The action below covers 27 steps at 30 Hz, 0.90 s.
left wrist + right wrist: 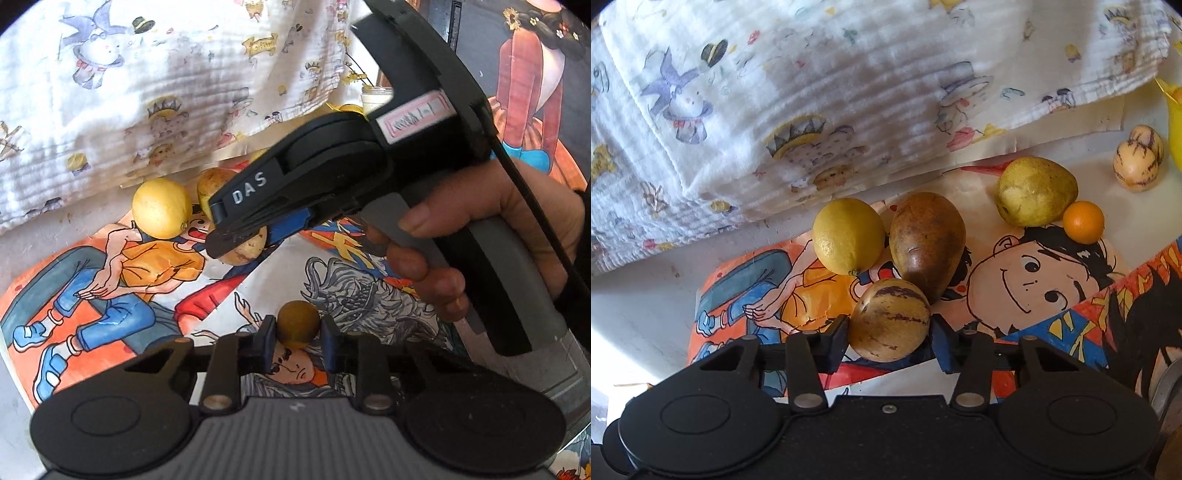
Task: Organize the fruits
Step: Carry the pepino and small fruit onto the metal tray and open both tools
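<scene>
In the left wrist view my left gripper (299, 334) is shut on a small round brown-yellow fruit (297, 319), low over the cartoon drawings (110, 280). Further off, a hand (461, 240) holds my right gripper (251, 243), whose fingers straddle a striped yellow melon-like fruit (245, 256). The right wrist view shows that striped fruit (890, 310) between the pads of my right gripper (891, 328), both pads touching its sides. Just behind it lie a lemon (847, 236) and a brown pear-shaped fruit (927, 240).
A green-yellow pear (1036, 190), a small orange (1083, 222) and two small striped fruits (1137, 162) lie to the far right. A white printed cloth (812, 92) covers the back. A white jar (376, 98) stands behind the cloth's edge.
</scene>
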Motion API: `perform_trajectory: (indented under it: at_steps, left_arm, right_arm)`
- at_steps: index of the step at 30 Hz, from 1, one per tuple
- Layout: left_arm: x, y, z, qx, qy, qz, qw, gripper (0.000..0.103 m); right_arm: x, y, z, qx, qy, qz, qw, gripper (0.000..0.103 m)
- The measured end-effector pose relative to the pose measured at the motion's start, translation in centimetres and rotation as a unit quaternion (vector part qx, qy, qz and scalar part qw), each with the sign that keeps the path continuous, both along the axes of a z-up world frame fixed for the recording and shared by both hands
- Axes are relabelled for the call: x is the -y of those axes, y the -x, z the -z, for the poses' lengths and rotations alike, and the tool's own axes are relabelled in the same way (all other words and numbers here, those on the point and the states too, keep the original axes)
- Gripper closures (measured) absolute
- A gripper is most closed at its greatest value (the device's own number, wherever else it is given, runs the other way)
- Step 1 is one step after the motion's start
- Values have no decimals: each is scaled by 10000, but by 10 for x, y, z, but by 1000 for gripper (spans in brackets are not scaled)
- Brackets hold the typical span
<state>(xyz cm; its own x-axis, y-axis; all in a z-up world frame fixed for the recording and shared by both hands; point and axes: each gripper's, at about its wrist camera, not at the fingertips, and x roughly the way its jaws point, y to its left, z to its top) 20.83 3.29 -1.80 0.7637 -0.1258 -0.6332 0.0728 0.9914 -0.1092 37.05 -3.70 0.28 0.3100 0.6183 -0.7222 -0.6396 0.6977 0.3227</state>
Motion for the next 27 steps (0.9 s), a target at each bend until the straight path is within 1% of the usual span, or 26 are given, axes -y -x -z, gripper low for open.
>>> perform_trajectory:
  at_steps: [7, 16, 23, 27]
  left_arm:
    - [-4, 7, -2, -5, 24, -106, 9999, 76]
    - [-1, 12, -12, 55, -26, -339, 9994, 76]
    - [14, 20, -27, 182, -93, -356, 9992, 76]
    - [27, 23, -34, 255, -87, -329, 9991, 76]
  right_arm:
    - [13, 2, 3, -39, -368, 131, 9992, 55]
    - [45, 20, -20, 90, -874, 248, 9958, 55]
    - [91, 46, -48, 446, -1071, 428, 9923, 55]
    - [129, 64, -61, 631, -1137, 579, 9898, 55]
